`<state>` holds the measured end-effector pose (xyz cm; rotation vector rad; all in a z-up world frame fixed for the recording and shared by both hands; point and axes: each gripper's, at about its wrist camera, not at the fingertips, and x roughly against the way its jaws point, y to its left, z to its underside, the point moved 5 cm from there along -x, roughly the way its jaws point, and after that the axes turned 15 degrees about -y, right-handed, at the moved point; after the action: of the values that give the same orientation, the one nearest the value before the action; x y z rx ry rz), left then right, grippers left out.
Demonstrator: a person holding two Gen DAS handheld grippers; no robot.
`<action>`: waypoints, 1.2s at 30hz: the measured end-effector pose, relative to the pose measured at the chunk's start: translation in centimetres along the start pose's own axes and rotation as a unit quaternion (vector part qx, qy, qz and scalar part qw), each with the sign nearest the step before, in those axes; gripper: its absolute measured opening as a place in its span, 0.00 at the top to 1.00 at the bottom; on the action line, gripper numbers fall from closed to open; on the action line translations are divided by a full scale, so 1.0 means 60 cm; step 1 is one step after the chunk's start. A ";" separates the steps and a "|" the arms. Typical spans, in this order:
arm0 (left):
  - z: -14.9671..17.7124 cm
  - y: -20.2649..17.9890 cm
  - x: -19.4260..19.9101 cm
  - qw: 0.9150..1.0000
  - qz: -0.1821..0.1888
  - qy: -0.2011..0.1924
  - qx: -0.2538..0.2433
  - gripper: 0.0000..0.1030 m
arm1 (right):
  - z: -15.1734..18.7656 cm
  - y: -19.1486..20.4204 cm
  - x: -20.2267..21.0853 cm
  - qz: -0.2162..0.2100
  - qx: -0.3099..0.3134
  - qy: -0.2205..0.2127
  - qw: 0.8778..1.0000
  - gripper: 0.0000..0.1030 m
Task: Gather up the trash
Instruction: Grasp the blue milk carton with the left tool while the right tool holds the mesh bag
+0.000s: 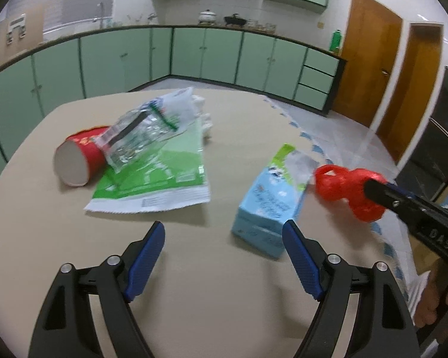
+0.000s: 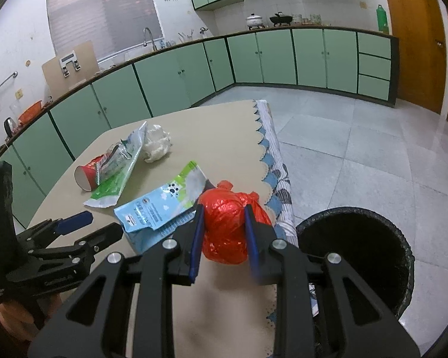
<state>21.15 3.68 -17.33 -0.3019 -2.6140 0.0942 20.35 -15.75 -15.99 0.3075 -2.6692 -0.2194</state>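
Note:
My right gripper (image 2: 224, 208) is shut on a knotted red plastic bag (image 2: 228, 223), held above the table's right edge; the bag also shows in the left wrist view (image 1: 343, 191). My left gripper (image 1: 224, 229) is open and empty, low over the beige table (image 1: 194, 283). Ahead of it lie a light blue carton (image 1: 268, 205), a green and white wrapper (image 1: 158, 176), a clear crumpled plastic pack (image 1: 146, 131) and a red paper cup (image 1: 77, 161) on its side. A crumpled white tissue (image 2: 156, 144) lies further back.
A black-lined bin (image 2: 355, 256) stands on the tiled floor right of the table, just beyond the red bag. A patterned cloth (image 2: 279, 179) hangs over the table's right edge. Green kitchen cabinets (image 2: 254, 59) run along the far walls.

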 end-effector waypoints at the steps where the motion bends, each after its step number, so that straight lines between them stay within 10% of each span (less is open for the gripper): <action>1: -0.001 -0.003 -0.003 1.000 0.004 0.000 -0.004 0.23 | 0.001 0.001 -0.001 0.000 0.000 0.001 1.000 0.76; 19: -0.013 -0.077 -0.058 0.998 0.042 0.013 -0.047 0.24 | 0.007 -0.016 -0.007 0.004 -0.008 0.005 1.000 0.76; 24: -0.006 -0.081 -0.065 0.998 0.049 0.028 -0.036 0.52 | 0.008 -0.021 -0.006 0.006 -0.011 0.005 1.000 0.76; 36: 0.022 -0.084 -0.020 0.997 0.047 0.033 -0.044 0.54 | 0.006 -0.020 -0.005 0.005 -0.011 0.003 1.000 0.76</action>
<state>20.55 -1.54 -18.46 -0.4527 -2.5426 0.0002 20.67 -16.81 -16.69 0.2861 -2.6588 -0.2451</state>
